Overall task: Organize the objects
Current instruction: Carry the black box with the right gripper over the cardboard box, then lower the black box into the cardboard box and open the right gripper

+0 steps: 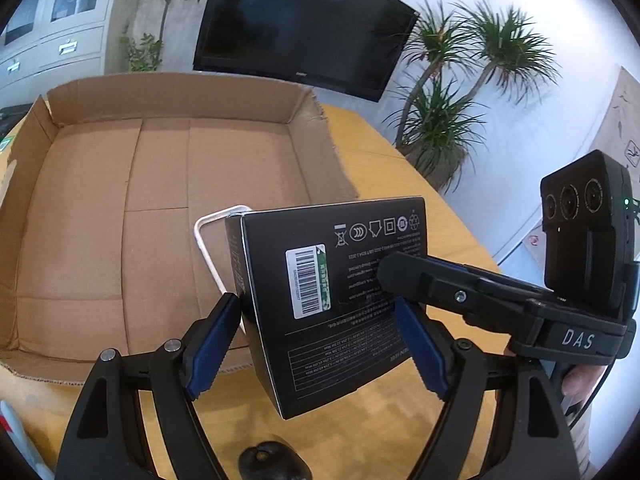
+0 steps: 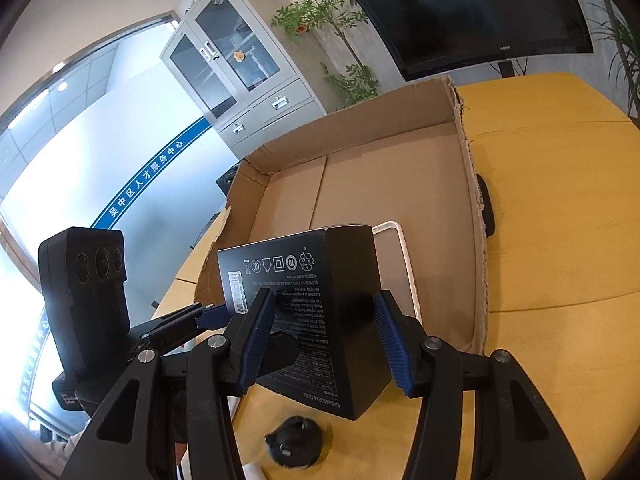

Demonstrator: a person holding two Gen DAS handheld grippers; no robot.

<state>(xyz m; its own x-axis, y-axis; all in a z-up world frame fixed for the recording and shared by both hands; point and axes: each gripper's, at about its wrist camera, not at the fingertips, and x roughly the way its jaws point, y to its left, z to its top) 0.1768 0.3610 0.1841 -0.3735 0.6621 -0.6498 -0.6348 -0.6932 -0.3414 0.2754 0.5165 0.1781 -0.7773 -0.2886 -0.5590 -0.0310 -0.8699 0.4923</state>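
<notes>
Black box (image 1: 336, 304) carried by both grippers above the near edge of the cardboard tray (image 1: 168, 96).

Left gripper (image 1: 320, 344) and right gripper (image 2: 326, 336) each clamped across the box. Inside the tray: only a white frame (image 1: 208, 240), near its front wall. Still outside, on the yellow table (image 2: 560, 216) before the tray: a black plug (image 2: 296, 440). Sorting judged barely begun.
</notes>
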